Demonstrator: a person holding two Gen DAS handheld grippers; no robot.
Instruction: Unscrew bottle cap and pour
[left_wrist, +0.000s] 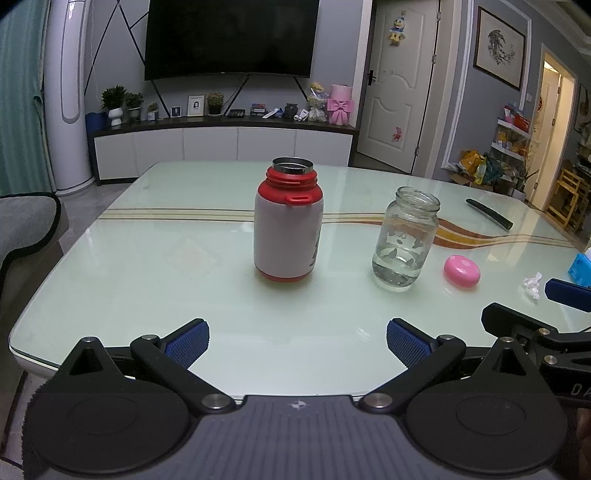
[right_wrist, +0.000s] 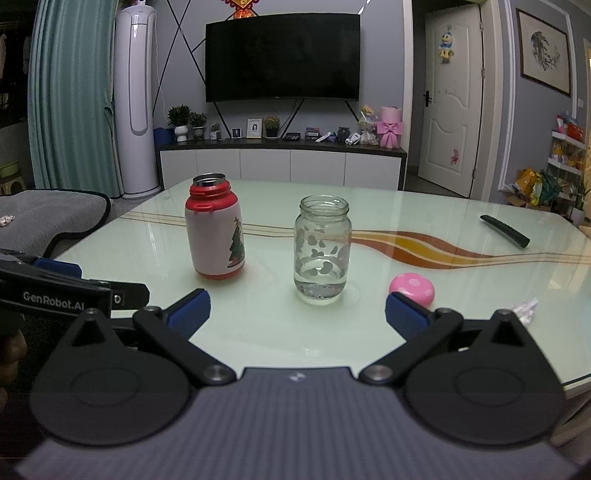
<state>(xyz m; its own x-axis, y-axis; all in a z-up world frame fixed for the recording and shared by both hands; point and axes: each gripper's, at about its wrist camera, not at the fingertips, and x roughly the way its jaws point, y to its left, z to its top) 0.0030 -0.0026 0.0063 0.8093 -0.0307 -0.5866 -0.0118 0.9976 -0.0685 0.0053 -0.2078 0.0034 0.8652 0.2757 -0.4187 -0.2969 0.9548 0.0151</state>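
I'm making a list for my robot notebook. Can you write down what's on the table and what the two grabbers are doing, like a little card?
bottle: red and white, upright, cap off, mouth open
jar: clear glass, upright, a little water at the bottom, right of the bottle
cap: pink with dots, on the table right of the jar
remote: black, far right
left gripper: open, holding nothing
right gripper: open, holding nothing
table: pale glass top

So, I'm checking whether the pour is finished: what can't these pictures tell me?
- Level inside the red bottle: opaque wall, both views.
- Pink cap: partly behind the right gripper's finger, right wrist view.
- Water in the glass jar: its source is unshown.
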